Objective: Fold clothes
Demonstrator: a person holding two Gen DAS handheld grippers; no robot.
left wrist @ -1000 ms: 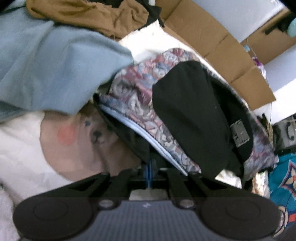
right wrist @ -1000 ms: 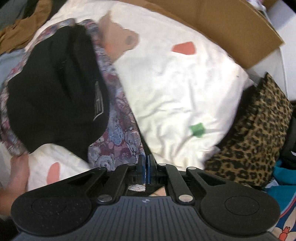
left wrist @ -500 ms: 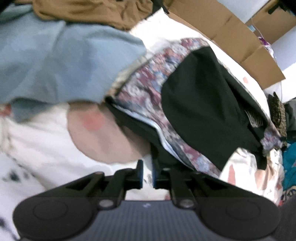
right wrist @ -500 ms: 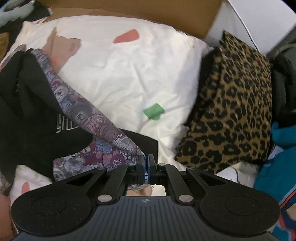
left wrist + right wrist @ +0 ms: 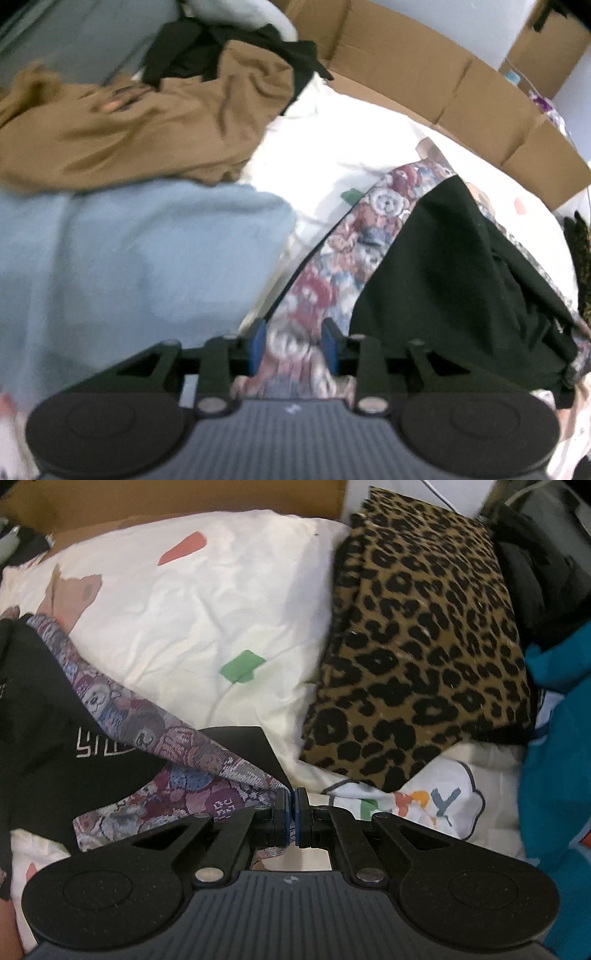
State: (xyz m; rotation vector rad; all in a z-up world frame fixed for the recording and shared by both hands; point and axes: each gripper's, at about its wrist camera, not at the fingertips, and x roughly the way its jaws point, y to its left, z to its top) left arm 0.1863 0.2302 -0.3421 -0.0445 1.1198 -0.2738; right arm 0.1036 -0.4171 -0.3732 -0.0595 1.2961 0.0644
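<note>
A garment with a bear-pattern fabric [image 5: 351, 243] and black lining [image 5: 443, 266] lies half folded on a white printed bedsheet [image 5: 332, 147]. My left gripper [image 5: 291, 343] is open, its blue pads either side of the patterned edge without clamping it. In the right wrist view my right gripper [image 5: 291, 808] is shut on a corner of the same patterned garment [image 5: 177, 746], holding it just above the sheet [image 5: 207, 602]. The black lining [image 5: 44, 720] with white lettering shows at the left.
A light blue garment [image 5: 129, 266] and a brown garment [image 5: 147, 125] lie piled to the left. A folded leopard-print item [image 5: 424, 646] lies to the right on the sheet, with teal fabric [image 5: 554, 757] beyond it. Cardboard [image 5: 443, 81] lines the far edge.
My left gripper has opened, let go of the garment edge and swung up to face the clothes pile. My right gripper has pulled its corner rightward, toward the leopard-print item.
</note>
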